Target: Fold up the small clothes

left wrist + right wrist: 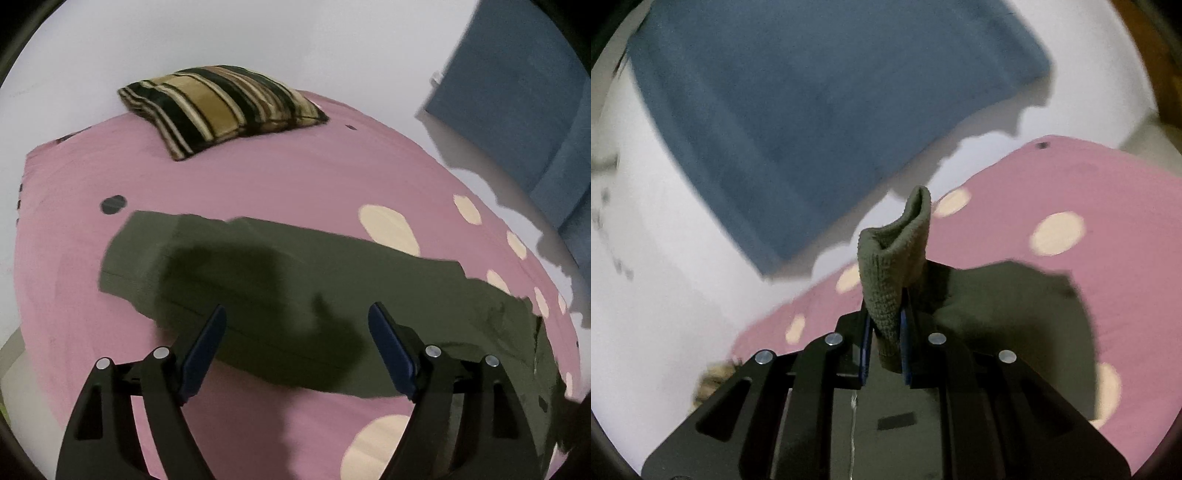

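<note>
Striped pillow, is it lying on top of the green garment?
No, the striped pillow sits on the pink sheet beyond the green garment, with bare sheet between them.

We see olive-green knit garment (280, 280) lying partly folded across pink spotted bed (258, 184); its ribbed end (894, 266) lifted upright, pinched in right hand-held gripper (884, 345).

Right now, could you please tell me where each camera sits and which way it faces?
Left wrist: on the left gripper, angled down over the olive-green knit garment on the pink dotted bedsheet; open black fingers show.
Right wrist: on the right gripper, facing the blue hanging cloth; its fingers pinch a ribbed edge.
Shared: garment, sheet, blue cloth.
</note>
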Action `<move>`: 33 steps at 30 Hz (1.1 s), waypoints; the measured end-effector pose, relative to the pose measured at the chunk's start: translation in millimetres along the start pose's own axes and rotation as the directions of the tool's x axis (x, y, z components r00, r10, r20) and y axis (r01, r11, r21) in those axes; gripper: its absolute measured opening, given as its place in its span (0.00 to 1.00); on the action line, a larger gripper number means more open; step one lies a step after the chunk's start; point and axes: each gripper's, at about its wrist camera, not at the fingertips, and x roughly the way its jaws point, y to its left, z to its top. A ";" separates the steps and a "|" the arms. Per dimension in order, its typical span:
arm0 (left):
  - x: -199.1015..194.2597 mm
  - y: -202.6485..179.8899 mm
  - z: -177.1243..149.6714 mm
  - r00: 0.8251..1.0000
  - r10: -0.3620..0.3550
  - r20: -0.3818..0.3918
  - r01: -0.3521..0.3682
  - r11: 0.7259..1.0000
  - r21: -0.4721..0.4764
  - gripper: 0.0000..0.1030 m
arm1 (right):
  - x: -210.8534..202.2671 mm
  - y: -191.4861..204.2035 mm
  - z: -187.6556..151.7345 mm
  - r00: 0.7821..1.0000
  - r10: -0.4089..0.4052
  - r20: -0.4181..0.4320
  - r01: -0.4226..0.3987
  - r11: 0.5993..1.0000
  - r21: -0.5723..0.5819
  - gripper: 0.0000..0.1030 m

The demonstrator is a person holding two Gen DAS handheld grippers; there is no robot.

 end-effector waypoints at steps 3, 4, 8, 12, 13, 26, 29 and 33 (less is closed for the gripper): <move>0.4 -9.8 -4.1 1.000 -0.012 -0.005 0.012 0.999 0.030 0.76 | 35.9 40.5 -30.4 0.996 0.016 -0.084 -0.022 0.997 -0.080 0.12; 1.0 -12.1 -4.9 1.000 -0.018 -0.007 0.018 0.999 0.035 0.76 | 46.8 51.4 -39.5 0.994 0.020 -0.111 -0.031 0.995 -0.099 0.12; 2.0 -14.0 -7.5 0.999 -0.033 -0.018 0.033 0.999 0.034 0.76 | 80.7 88.1 -94.2 0.977 0.000 -0.215 -0.043 0.980 -0.195 0.12; 3.1 -13.3 -9.1 0.999 -0.034 -0.024 0.035 0.999 0.026 0.76 | 117.9 116.8 -137.7 0.950 -0.024 -0.312 -0.062 0.962 -0.265 0.12; 3.5 -12.8 -9.3 0.999 -0.036 -0.027 0.036 0.999 0.023 0.76 | 126.7 122.1 -145.1 0.943 -0.030 -0.331 -0.068 0.958 -0.279 0.12; 12.3 -13.4 -14.1 0.997 -0.051 -0.066 0.052 0.999 0.007 0.76 | 162.2 180.0 -238.6 0.891 -0.167 -0.423 -0.116 0.816 -0.567 0.14; 16.5 -16.2 -17.2 0.996 -0.045 -0.078 0.047 0.999 0.017 0.76 | 161.5 179.6 -248.8 0.858 -0.150 -0.492 -0.187 0.800 -0.570 0.28; 20.6 -19.0 -21.1 0.995 -0.038 -0.093 0.040 0.999 0.025 0.76 | 154.0 175.9 -255.6 0.770 -0.040 -0.637 -0.339 0.819 -0.462 0.46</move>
